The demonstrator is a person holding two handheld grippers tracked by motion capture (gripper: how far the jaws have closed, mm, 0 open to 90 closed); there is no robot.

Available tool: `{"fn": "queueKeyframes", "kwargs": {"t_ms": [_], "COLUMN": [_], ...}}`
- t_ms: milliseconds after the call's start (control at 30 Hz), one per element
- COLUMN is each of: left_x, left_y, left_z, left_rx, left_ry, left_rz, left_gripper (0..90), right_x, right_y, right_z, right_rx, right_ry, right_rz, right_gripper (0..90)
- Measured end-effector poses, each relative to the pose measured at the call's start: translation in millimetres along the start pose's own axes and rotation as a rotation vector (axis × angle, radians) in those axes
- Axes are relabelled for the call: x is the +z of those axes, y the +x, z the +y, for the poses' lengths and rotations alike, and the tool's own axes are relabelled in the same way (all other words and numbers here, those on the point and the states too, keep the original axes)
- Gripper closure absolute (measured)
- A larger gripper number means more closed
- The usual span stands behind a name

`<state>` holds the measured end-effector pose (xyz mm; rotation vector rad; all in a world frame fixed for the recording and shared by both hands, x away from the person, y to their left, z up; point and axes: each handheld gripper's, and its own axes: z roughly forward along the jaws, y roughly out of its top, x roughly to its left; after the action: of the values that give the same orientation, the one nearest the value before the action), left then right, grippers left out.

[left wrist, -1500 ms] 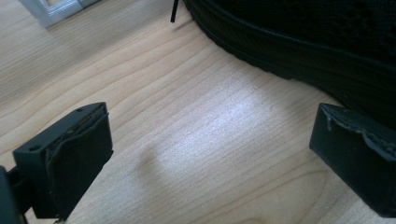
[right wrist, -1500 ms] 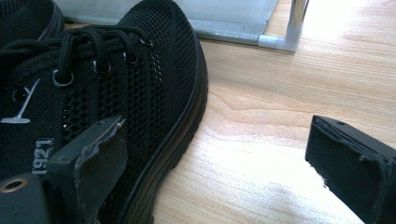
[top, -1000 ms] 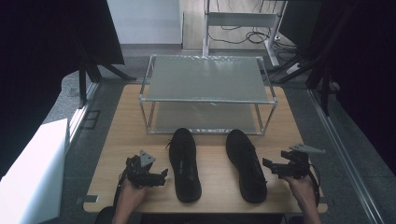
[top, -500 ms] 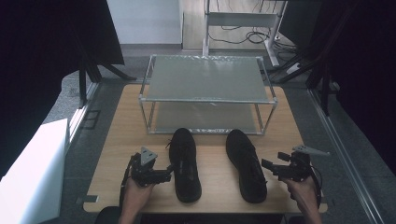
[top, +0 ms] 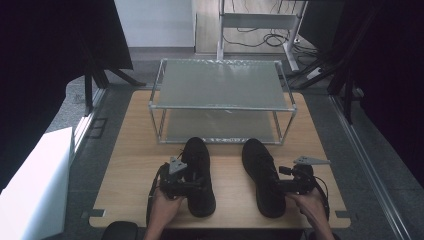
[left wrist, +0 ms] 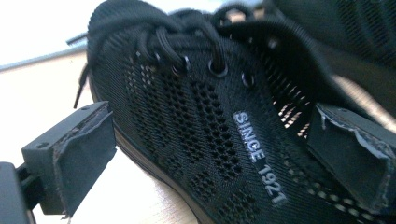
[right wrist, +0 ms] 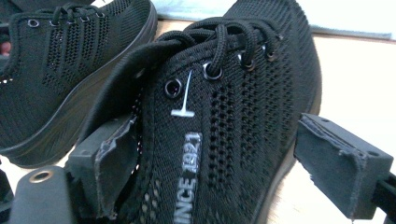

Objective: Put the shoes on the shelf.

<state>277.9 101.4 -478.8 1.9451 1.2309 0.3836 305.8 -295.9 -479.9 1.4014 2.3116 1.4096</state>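
Two black mesh shoes lie side by side on the table [top: 125, 165], toes toward the wire rack [top: 220, 100]. The left shoe [top: 198, 172] sits between the left gripper [top: 186, 181]'s spread jaws, one pad inside the collar, likely lining up a sidewall pinch. The right gripper [top: 287, 184] likewise straddles the right shoe [top: 262, 175], jaws unclosed.

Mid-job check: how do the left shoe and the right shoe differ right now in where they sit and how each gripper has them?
The left shoe lies slightly nearer the person; the right shoe angles more to the right. The left gripper reaches across the left shoe's heel end; the right gripper meets the right shoe's outer side. In both gripper views, the open jaws straddle the shoe's side wall. Both are black mesh lace-ups, toes toward the rack.
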Motion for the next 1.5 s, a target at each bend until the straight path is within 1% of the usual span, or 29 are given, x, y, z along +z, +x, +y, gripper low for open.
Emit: {"fn": "queueKeyframes", "kwargs": {"t_ms": [67, 133, 167, 200, 300, 333, 367, 467, 500, 533, 600, 633, 667, 700, 733, 800, 833, 900, 967, 1000, 1067, 1100, 1133, 1167, 1200, 1267, 1367, 1433, 1500], "left_x": [5.4, 10.9, 13.2, 16.2, 24.0, 25.5, 25.6, 23.1, 20.4, 18.3, 15.7, 13.7, 12.4, 10.5, 8.7, 5.1, 3.2, -1.1, -4.5, -6.0, -7.3, -7.3, -6.9, -6.5, -6.0, -5.9, -8.9, -11.3, -14.0], "left_y": [1.7, 2.5, 3.1, 3.9, 5.4, 5.6, 6.0, 6.4, 6.2, 7.0, 10.1, 11.6, 12.7, 14.4, 16.5, 21.9, 24.7, 30.9, 40.4, 44.7, 50.3, 51.4, 53.3, 54.2, 55.0, 55.6, 54.1, 52.3, 51.9], "left_z": [-0.7, -1.6, -1.9, -2.1, -1.2, -0.5, -0.2, 1.2, 1.2, 1.3, 0.8, 0.4, 0.3, -0.1, -0.7, -2.8, -4.0, -6.5, -10.2, -12.0, -13.9, -14.0, -13.8, -13.6, -13.2, -11.9, -8.4, -5.4, -3.6], "left_rx": [-0.006, 0.005, 0.002, -0.003, -0.014, -0.011, -0.013, -0.014, -0.008, -0.003, -0.008, -0.002, 0.001, 0.0, 0.002, -0.016, -0.024, -0.042, -0.096, -0.116, -0.143, -0.152, -0.159, -0.164, -0.168, -0.175, -0.162, -0.148, -0.152], "left_ry": [0.016, 0.034, 0.039, 0.046, 0.062, 0.061, 0.058, 0.062, 0.058, 0.059, 0.063, 0.067, 0.072, 0.074, 0.076, 0.067, 0.061, 0.052, 0.028, 0.019, 0.008, 0.004, 0.003, 0.002, 0.003, -0.006, -0.015, -0.012, -0.023], "left_rz": [0.011, 0.036, 0.037, 0.042, 0.038, 0.044, 0.037, 0.073, 0.092, 0.104, 0.1, 0.105, 0.109, 0.112, 0.116, 0.109, 0.107, 0.1, 0.057, 0.034, 0.006, -0.002, -0.02, -0.034, -0.049, -0.074, -0.082, -0.076, -0.082], "left_gripper": [0.0, 0.0, 0.0, 0.0, 0.0, 0.0, 3.6, 16.2, 21.6, 28.9, 38.8, 42.6, 47.1, 52.0, 56.8, 64.3, 67.3, 73.6, 76.5, 77.1, 78.0, 78.4, 78.7, 79.0, 79.2, 79.5, 79.7, 79.7, 79.8], "right_x": [6.3, 13.0, 15.9, 16.8, 20.5, 21.4, 21.9, 22.3, 22.0, 21.9, 21.5, 21.2, 20.9, 20.4, 19.5, 17.9, 17.6, 15.8, 13.7, 12.6, 9.4, 8.2, 7.4, 6.2, 5.6, 3.7, 0.5, -1.9, -3.9], "right_y": [1.1, 3.0, 4.2, 5.2, 9.6, 10.7, 11.4, 12.3, 12.7, 13.2, 13.9, 14.9, 15.6, 15.8, 15.9, 15.8, 15.4, 13.4, 10.9, 9.2, 3.8, 1.8, 0.5, -1.7, -2.9, -5.7, -6.3, -5.7, -4.6], "right_z": [0.8, 0.3, -0.3, -0.3, -1.1, -1.5, -1.4, -1.7, -1.9, -2.2, -2.3, -2.3, -2.1, -2.2, -2.2, -2.2, -2.2, -2.1, -1.6, -1.2, -0.9, -0.8, -0.8, -0.8, -0.9, -1.5, -0.9, 0.4, 1.4], "right_rx": [-0.008, -0.04, -0.055, -0.057, -0.095, -0.107, -0.109, -0.118, -0.115, -0.119, -0.118, -0.118, -0.128, -0.126, -0.117, -0.097, -0.093, -0.064, -0.04, -0.032, 0.003, 0.018, 0.033, 0.057, 0.07, 0.104, 0.151, 0.172, 0.196], "right_ry": [0.009, 0.031, 0.024, 0.023, 0.024, 0.022, 0.022, 0.016, 0.014, 0.01, 0.008, 0.007, 0.008, 0.008, 0.007, 0.001, -0.004, -0.011, -0.016, -0.018, -0.024, -0.028, -0.03, -0.037, -0.041, -0.049, -0.076, -0.092, -0.108], "right_rz": [-0.014, -0.055, -0.079, -0.092, -0.166, -0.191, -0.207, -0.25, -0.263, -0.28, -0.305, -0.323, -0.342, -0.348, -0.353, -0.365, -0.366, -0.353, -0.337, -0.329, -0.299, -0.288, -0.28, -0.267, -0.258, -0.223, -0.18, -0.156, -0.128], "right_gripper": [18.0, 18.0, 19.2, 21.1, 27.6, 30.0, 31.8, 42.3, 45.2, 48.9, 56.5, 60.8, 63.7, 66.2, 68.3, 72.0, 73.0, 74.0, 74.5, 75.0, 75.7, 75.7, 75.9, 75.9, 76.0, 76.0, 76.0, 76.0, 75.9]}}
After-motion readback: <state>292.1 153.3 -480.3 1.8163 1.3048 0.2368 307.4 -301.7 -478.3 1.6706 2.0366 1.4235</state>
